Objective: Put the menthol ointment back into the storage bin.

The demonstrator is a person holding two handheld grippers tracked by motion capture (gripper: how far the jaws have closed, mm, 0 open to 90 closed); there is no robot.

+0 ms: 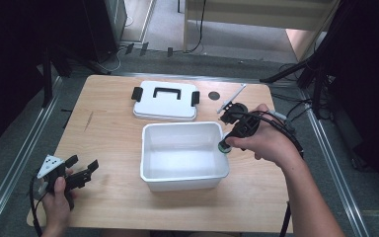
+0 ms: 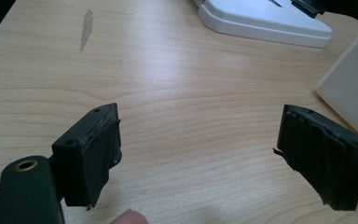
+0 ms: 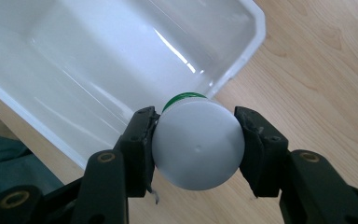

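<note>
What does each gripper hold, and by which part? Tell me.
The right gripper holds a white round-capped container with a green band, its fingers clamped on opposite sides of the cap, at the white tub's rim. The left gripper is open, holding nothing.

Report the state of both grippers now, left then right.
Left gripper: open, nothing between its fingers, low over the table.
Right gripper: shut on the white round container with a green band, held at the white bin's rim.

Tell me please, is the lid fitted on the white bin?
No, the lid lies flat on the table behind the bin, whose top is open and its inside bare.
</note>
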